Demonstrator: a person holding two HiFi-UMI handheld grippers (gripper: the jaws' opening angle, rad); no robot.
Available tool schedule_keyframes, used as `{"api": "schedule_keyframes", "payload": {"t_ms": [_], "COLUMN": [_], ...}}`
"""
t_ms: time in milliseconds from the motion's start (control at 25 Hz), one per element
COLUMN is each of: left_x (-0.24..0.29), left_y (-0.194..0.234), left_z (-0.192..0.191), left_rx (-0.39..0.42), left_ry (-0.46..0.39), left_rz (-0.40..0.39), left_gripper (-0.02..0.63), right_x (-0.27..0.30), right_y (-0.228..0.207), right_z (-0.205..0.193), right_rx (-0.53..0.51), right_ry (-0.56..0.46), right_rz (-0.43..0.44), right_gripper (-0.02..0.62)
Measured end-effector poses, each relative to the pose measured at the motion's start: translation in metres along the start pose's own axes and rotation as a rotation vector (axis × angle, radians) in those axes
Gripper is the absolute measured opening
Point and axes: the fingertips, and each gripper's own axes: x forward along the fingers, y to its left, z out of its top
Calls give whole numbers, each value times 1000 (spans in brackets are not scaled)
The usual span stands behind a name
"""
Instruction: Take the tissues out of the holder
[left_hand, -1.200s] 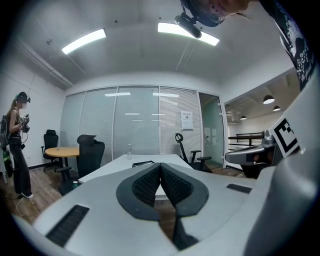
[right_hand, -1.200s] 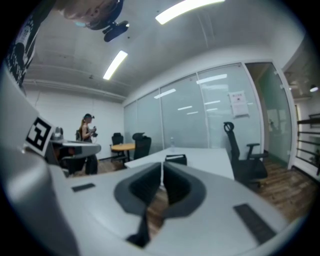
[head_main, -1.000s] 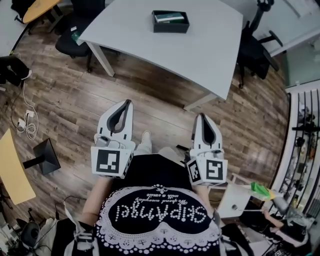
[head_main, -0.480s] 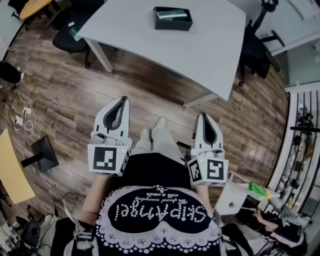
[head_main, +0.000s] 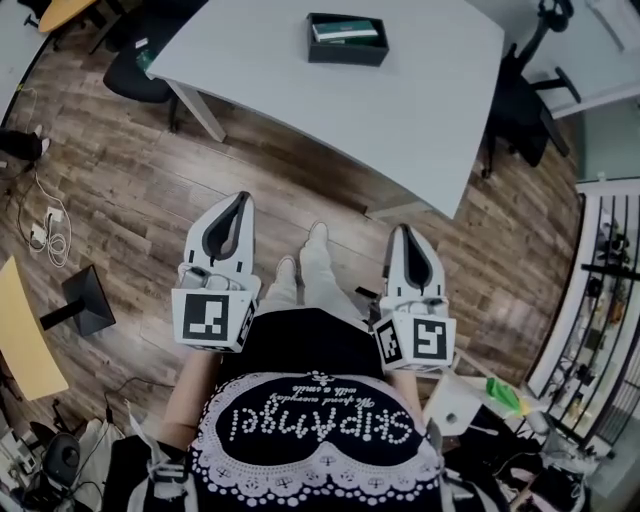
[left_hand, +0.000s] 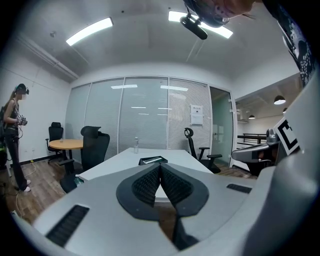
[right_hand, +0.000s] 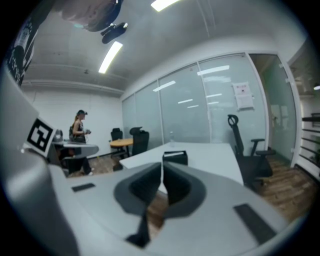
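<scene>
Grippers first: the left gripper (head_main: 240, 198) has its jaws pressed together with nothing in them. The right gripper (head_main: 402, 230) looks the same, closed up and empty. Both are held out in front of the person's body, side by side and well apart, over the wood plank floor (head_main: 130, 180) and pointing toward the table (head_main: 420, 100). Neither one touches the table.

The black tissue holder (head_main: 346, 55) sits on the far part of that pale table, well apart from both grippers. The tissue pack (head_main: 345, 30) lies inside it, pale with a greenish band as far as I can tell. In the left gripper view the holder shows just above the closed tips, with a clear bottle (left_hand: 135, 145) further back on the table.

A black office chair (head_main: 520, 90) stands beside the table. The person's shoes (head_main: 316, 235) show between the two grippers. Another person (left_hand: 12, 145) stands off at the left near a round wooden table (left_hand: 65, 144).
</scene>
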Motion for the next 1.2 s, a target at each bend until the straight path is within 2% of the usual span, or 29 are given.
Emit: {"api": "schedule_keyframes", "payload": {"t_ms": [280,600,880,1200], "left_x": [63,118,145,151], "left_y": [-14,-19,-28,-31], "left_z": [13,31,38,50], "left_rx": [-10,3,10,10], "left_ry": [18,-28,-27,-51], "left_rz": [11,42,70,104], "left_gripper": [23,23,23,23], "right_x": [45,96,114,121], "right_y": [-46,-90,-115,-122], "right_z": [19,43,46,44], "right_rx": [3,-11,-8,18], "right_ry": [0,-28,-28,-25], "right_rz": [18,46,62,91], "right_gripper": [34,34,34,34]}}
